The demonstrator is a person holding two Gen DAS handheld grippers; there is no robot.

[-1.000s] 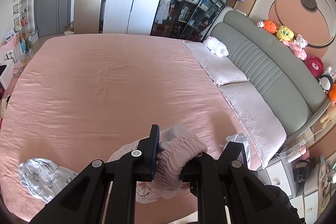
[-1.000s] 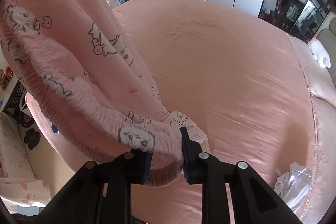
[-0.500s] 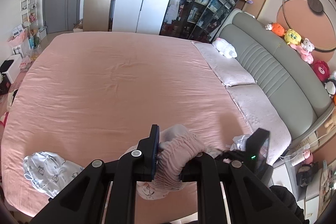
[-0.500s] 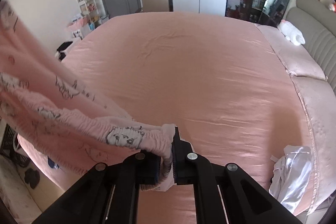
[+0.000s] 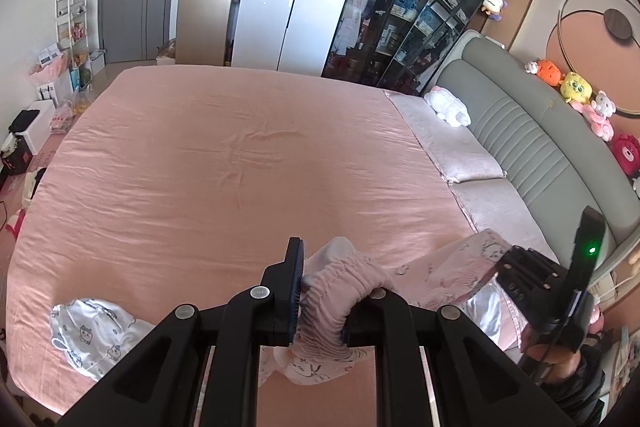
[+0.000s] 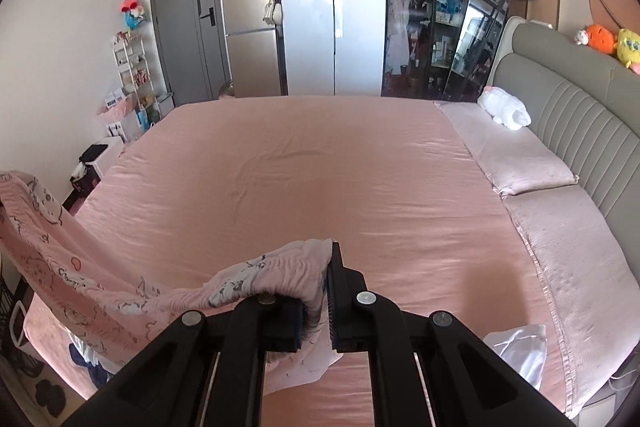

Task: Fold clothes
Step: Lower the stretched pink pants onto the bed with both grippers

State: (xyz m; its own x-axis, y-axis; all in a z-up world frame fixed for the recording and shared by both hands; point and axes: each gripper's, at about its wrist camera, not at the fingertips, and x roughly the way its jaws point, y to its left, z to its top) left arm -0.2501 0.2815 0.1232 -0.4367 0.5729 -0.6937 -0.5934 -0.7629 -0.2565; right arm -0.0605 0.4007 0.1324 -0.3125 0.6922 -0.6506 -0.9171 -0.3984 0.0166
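Observation:
A pair of pink printed pants with an elastic waistband (image 5: 340,283) hangs stretched between my two grippers above the near edge of the pink bed (image 5: 240,167). My left gripper (image 5: 324,291) is shut on one end of the waistband. My right gripper (image 6: 316,295) is shut on the other end (image 6: 280,267); the fabric trails off to the left (image 6: 48,239). The right gripper and the hand holding it show at the right of the left wrist view (image 5: 552,291).
A white printed garment (image 5: 92,323) lies at the bed's near left corner. A silvery white garment (image 6: 520,351) lies near the pillows (image 6: 520,155). A grey headboard (image 5: 540,139) with plush toys runs along the right. Wardrobes and a fridge (image 5: 200,23) stand beyond.
Both grippers have lifted and moved apart, pulling the pants' waistband out straighter. The right gripper has come into the left wrist view, and the fabric no longer fills the right wrist view.

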